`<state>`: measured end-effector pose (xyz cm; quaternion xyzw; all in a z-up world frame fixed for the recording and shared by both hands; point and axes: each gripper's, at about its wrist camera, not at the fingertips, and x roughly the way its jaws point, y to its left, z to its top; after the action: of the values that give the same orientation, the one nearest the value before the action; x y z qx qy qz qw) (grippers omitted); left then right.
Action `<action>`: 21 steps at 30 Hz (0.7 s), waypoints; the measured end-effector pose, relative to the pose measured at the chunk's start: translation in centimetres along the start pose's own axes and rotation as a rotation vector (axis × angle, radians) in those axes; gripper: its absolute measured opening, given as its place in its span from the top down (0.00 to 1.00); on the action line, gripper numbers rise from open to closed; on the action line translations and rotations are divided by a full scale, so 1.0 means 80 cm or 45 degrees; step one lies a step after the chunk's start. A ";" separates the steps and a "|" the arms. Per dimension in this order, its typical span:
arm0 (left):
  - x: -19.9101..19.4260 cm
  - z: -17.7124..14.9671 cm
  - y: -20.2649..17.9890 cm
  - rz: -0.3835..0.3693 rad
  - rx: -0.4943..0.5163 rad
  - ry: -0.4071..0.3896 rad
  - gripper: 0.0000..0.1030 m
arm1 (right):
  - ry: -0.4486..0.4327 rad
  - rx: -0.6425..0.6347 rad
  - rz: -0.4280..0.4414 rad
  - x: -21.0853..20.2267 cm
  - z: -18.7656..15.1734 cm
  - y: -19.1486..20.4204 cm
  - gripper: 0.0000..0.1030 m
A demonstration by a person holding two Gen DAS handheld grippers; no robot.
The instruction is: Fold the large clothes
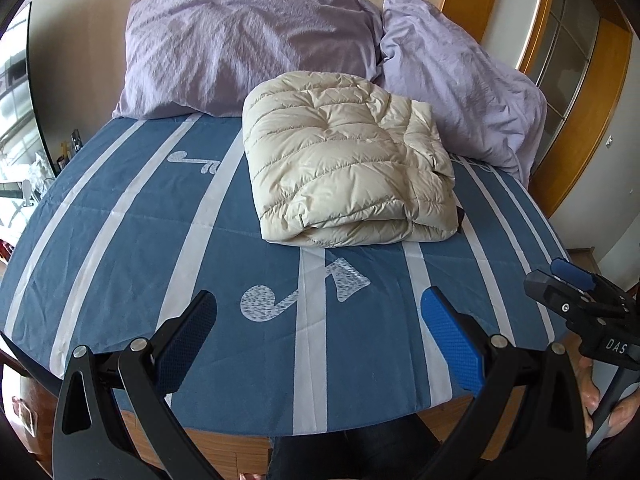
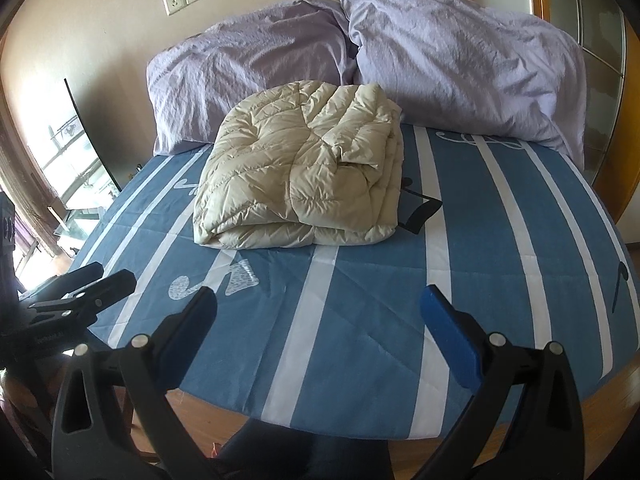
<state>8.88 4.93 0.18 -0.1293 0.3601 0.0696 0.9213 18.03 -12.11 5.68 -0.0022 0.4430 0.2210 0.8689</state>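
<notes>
A cream quilted down jacket lies folded in a thick square bundle on the blue striped bedspread, just in front of the pillows. It also shows in the right wrist view. My left gripper is open and empty above the bed's near edge, well short of the jacket. My right gripper is open and empty too, also back at the near edge. Each gripper shows at the side of the other's view: the right one, the left one.
Two lilac pillows lean against the wall behind the jacket. A wooden door frame stands at the right. A window is at the left. The bed's wooden foot edge is below the grippers.
</notes>
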 end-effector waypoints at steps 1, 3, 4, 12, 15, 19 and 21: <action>-0.001 0.000 0.000 0.000 0.001 -0.002 0.01 | -0.002 0.000 0.002 -0.001 0.000 0.000 0.02; -0.002 0.001 -0.002 -0.002 0.001 -0.005 0.01 | -0.008 -0.001 0.007 -0.003 -0.001 0.003 0.02; -0.003 0.001 -0.002 -0.003 0.000 -0.006 0.01 | -0.010 -0.002 0.008 -0.004 -0.001 0.004 0.02; 0.002 0.001 -0.006 -0.014 0.004 0.011 0.01 | -0.003 0.013 0.015 -0.005 -0.001 0.005 0.02; 0.003 0.002 -0.007 -0.017 0.004 0.013 0.01 | 0.001 0.018 0.018 -0.004 -0.001 0.003 0.02; 0.004 0.002 -0.008 -0.017 0.004 0.014 0.01 | 0.000 0.018 0.020 -0.004 -0.001 0.003 0.02; 0.004 0.002 -0.008 -0.016 0.003 0.013 0.01 | -0.001 0.018 0.018 -0.003 0.000 0.003 0.02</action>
<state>9.32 4.40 0.18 -0.1309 0.3643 0.0628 0.9199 17.79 -12.01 5.92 0.0069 0.4443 0.2239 0.8674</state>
